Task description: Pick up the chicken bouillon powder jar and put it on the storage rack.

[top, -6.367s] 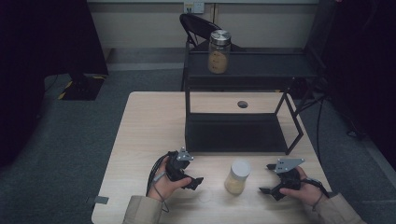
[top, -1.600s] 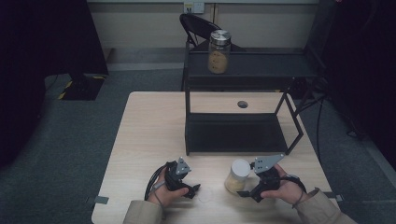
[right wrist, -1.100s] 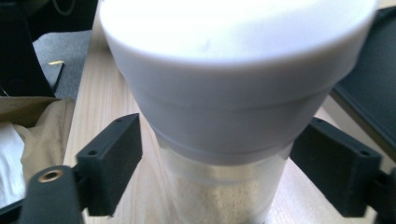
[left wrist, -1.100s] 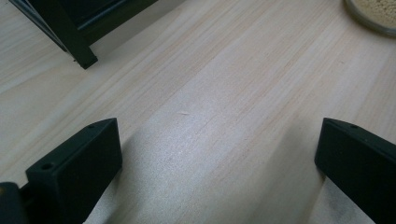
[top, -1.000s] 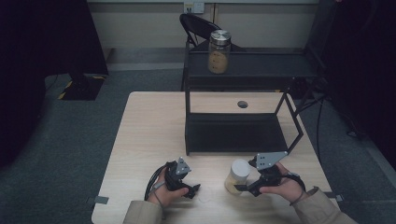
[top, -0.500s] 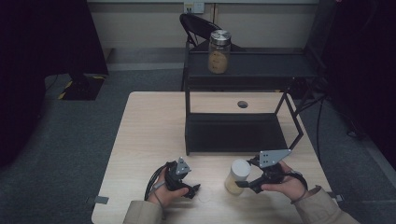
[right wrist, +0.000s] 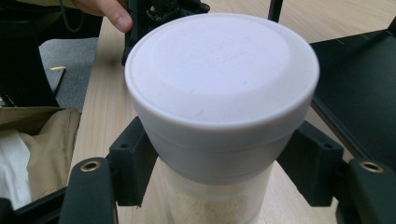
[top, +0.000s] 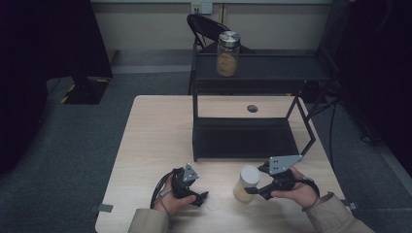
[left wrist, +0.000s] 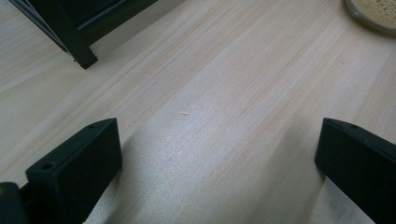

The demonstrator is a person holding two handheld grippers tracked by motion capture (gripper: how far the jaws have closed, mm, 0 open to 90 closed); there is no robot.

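Grains fill the white-lidded clear plastic jar (right wrist: 219, 116), upright between the right gripper (top: 253, 190), whose jaws just closed, clamping it; left gripper (left wrist: 219, 163) gapes wide.

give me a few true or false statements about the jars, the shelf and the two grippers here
1. The right gripper has its jaws closed on the white-lidded plastic jar, just under the lid. True.
2. The left gripper holds a jar. False: its jaws stand open over bare wooden table.
3. The metal-lidded glass jar lies on its side on the table. False: it stands upright on top of the black metal shelf.
4. The white-lidded jar stands on the table in front of the shelf. True.
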